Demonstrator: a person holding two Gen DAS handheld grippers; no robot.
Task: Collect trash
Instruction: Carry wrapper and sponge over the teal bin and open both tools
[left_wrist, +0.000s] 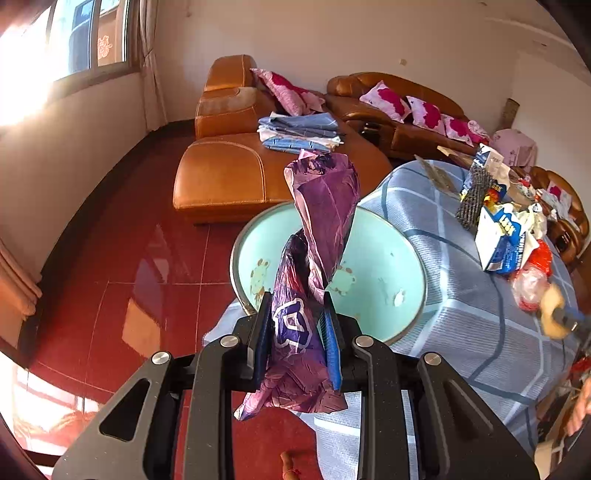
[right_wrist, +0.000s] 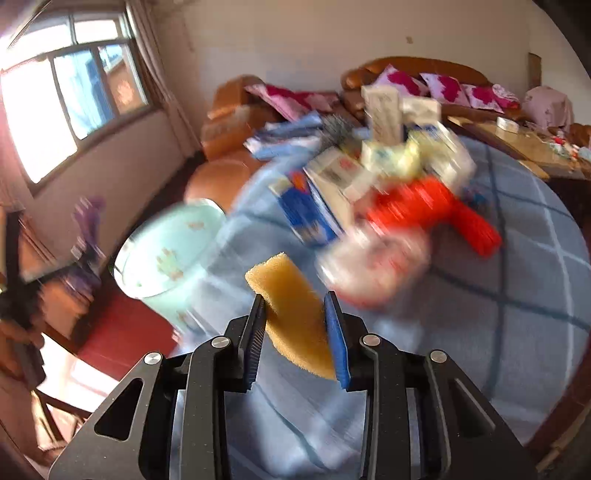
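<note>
My left gripper (left_wrist: 295, 314) is shut on a crumpled purple wrapper (left_wrist: 321, 229) and holds it upright just above the near rim of a light green basin (left_wrist: 388, 258). My right gripper (right_wrist: 295, 306) is shut on a yellow sponge piece (right_wrist: 291, 299) above the blue checked cloth (right_wrist: 498, 350); it also shows blurred at the right edge of the left wrist view (left_wrist: 557, 314). The basin (right_wrist: 166, 251) lies left of it. A pile of trash (right_wrist: 388, 177) with boxes, red plastic and a clear bag sits beyond, blurred.
The blue checked cloth covers a table (left_wrist: 480, 314). Cartons and bags (left_wrist: 502, 236) lie on its right side. An orange leather sofa (left_wrist: 229, 177) with folded blue fabric and pink cushions stands behind. The floor (left_wrist: 129, 277) is red tile. A window (right_wrist: 74, 92) is at left.
</note>
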